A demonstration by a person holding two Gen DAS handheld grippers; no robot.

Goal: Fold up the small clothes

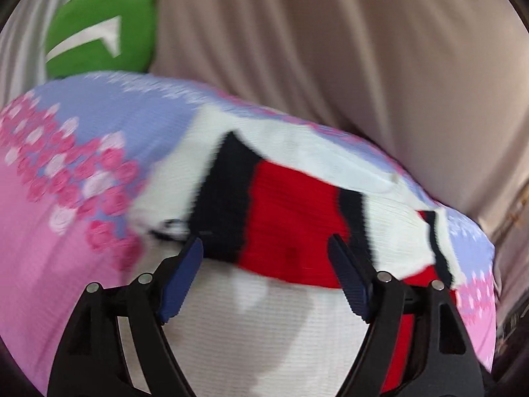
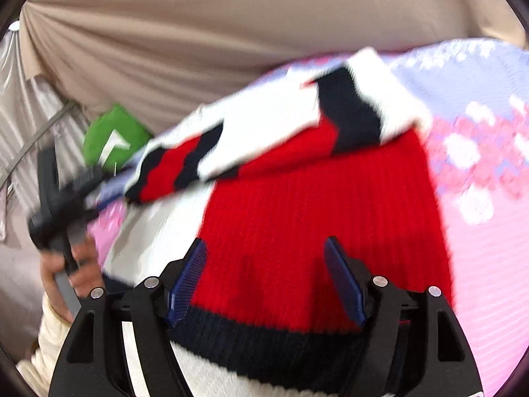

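Left wrist view shows one knitted sweater (image 1: 291,218), white with red and navy bands, lying spread on a pink and lilac patterned sheet (image 1: 66,231) that covers the surface beneath it. The left gripper (image 1: 264,248) hangs just over the garment with its jaws wide apart; two blue pads (image 1: 180,281) stand clear of the knit, with nothing pinched between them. One green cushion (image 1: 99,29) with a white arrow mark sits beyond the far edge of the sheet, against beige draped fabric (image 1: 330,49).

From the right wrist view, the same sweater (image 2: 314,215) fills the middle, and one sleeve (image 2: 258,125) lies folded across the red body panel, its cuff pointing toward the left gripper (image 2: 62,195). The right gripper (image 2: 264,248) hovers over the red panel near the navy hem band, jaws also wide, its two blue pads (image 2: 186,284) not pressing on the cloth. One hand (image 2: 62,274) with a cream sleeve holds the left gripper's handle at the left side. The green cushion (image 2: 112,139) appears behind it, and the patterned sheet (image 2: 479,215) runs off to the right. Both views are blurred.
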